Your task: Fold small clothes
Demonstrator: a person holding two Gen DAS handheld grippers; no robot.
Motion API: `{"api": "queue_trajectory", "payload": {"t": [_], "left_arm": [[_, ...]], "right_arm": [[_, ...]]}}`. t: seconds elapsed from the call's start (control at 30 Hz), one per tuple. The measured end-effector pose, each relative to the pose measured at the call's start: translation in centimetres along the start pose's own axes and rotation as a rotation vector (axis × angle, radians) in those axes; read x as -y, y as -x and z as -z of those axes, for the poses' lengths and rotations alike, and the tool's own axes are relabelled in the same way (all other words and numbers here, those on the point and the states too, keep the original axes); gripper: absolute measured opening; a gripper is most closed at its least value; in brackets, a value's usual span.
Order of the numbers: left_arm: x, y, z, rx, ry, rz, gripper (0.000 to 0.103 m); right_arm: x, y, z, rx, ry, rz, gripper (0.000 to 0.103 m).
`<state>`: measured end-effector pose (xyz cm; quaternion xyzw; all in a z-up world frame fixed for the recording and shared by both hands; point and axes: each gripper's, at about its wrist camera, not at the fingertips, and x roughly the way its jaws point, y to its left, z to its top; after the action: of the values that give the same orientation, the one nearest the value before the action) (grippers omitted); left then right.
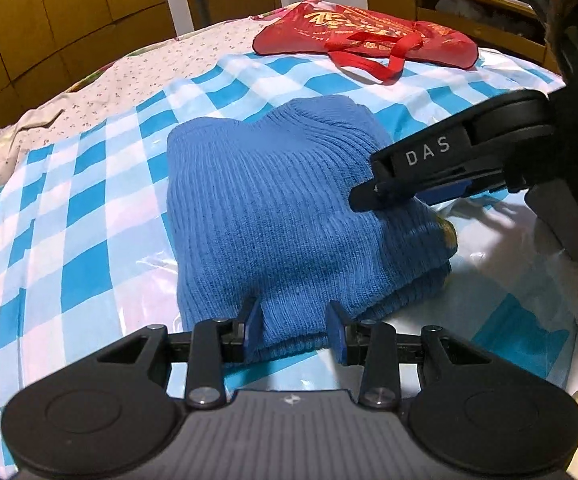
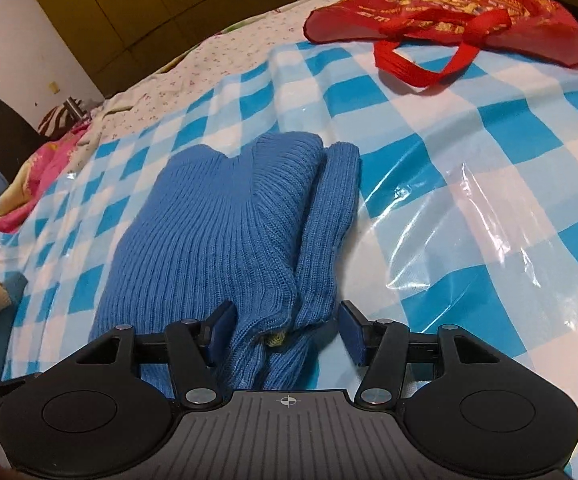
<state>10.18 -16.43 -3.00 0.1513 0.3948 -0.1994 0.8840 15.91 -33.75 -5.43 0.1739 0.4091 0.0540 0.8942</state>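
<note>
Blue sweater is already a folded stack on the checked sheet, red bag at 12 o'clock. My left gripper and right gripper are spread astride its near edge, nothing pinched. Probably one tidy-up left.

Both grippers are built the same: the left gripper and right gripper have matte black linkage arms, silver pivot screws, blue finger pads, round black discs either side and a ribbed grey base with a small crosshair mark. White "DAS" lettering is seen on one finger.
</note>
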Motion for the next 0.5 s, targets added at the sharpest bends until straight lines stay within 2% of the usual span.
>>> {"api": "queue_trajectory", "payload": {"t": [0.5], "left_arm": [[0.24,-0.02,-0.04,-0.023,0.013,-0.013,0.049]], "right_arm": [[0.91,0.42,0.7,0.013,-0.058,-0.034,0.058]]}}
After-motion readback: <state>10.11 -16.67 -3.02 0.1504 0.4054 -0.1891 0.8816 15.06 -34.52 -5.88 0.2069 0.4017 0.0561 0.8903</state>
